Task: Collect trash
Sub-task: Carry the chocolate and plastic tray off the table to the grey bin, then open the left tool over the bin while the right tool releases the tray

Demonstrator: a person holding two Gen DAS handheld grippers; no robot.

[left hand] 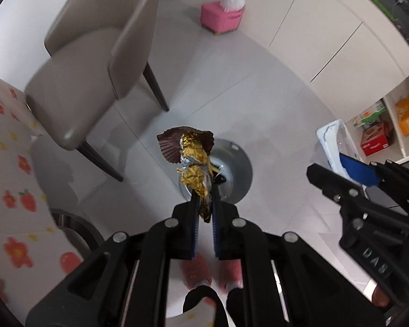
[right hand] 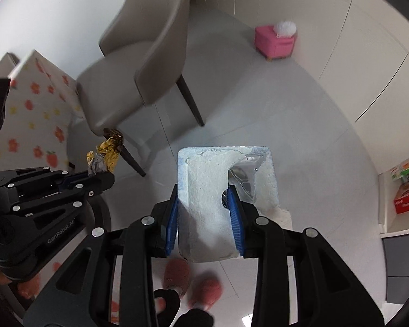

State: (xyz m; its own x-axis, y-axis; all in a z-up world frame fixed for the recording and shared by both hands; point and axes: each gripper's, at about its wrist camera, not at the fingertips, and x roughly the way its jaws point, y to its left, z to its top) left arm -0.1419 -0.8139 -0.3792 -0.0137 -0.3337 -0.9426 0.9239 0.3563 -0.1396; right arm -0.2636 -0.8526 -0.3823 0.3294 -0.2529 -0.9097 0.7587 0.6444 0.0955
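Observation:
My left gripper [left hand: 205, 200] is shut on a crumpled gold foil wrapper [left hand: 195, 163] with a brown pleated paper cup [left hand: 171, 147] at its far end. It hangs over a round silver disc [left hand: 238, 166] on the floor. My right gripper [right hand: 203, 193] is shut on a white foam-like tray [right hand: 204, 179] that has clear plastic [right hand: 245, 174] lying in its right side. In the left wrist view the right gripper [left hand: 332, 166] and the tray [left hand: 327, 139] show at the right. In the right wrist view the left gripper [right hand: 106, 177] and the gold wrapper [right hand: 106, 155] show at the left.
A beige chair [left hand: 95, 54] stands on the pale tiled floor beyond both grippers. A table with a floral cloth [left hand: 8, 163] is at the left. A pink stool [left hand: 220, 16] sits by the far cabinets. A shelf of boxes [left hand: 381, 130] is at the right. The person's pink slippers [right hand: 177, 272] are below.

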